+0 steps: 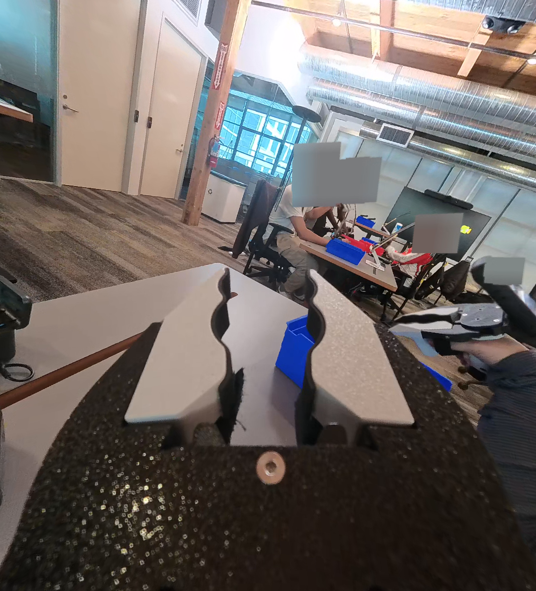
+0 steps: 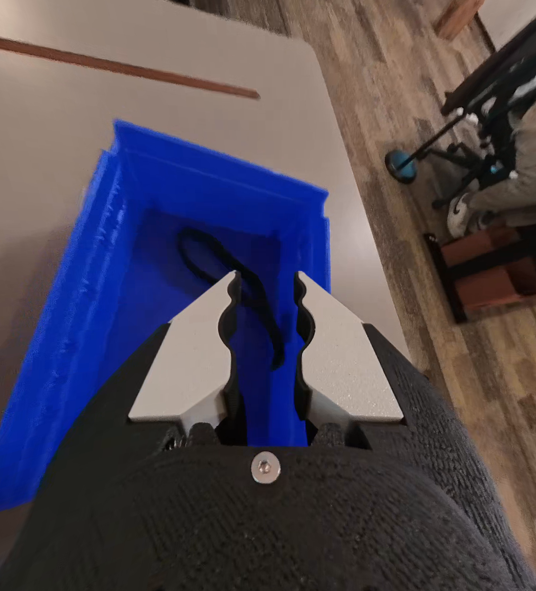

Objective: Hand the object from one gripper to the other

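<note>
The worktop [image 2: 52, 153] was a pale grey slab with a thin brown strip [image 2: 116, 68] across it, its rounded corner above a floor [image 2: 388, 160] of mottled wood-tone planks. In the left wrist view the room was an open office with white doors [image 1: 97, 96], a timber post [image 1: 215, 121], silver ducts [image 1: 436, 96] under a wooden ceiling, and people seated at a farther table [image 1: 349, 265]. A blue bin [image 2: 68, 287] sat on the worktop near its edge. On the bin's floor lay the object, a black cord [image 2: 225, 265] curled into a loop with one tail trailing back. The right gripper [image 2: 266, 275] pointed down into the bin, jaws parted around nothing, the cord just under its left finger. The left gripper [image 1: 268, 278] was raised over the worktop, jaws wide and empty.
</note>
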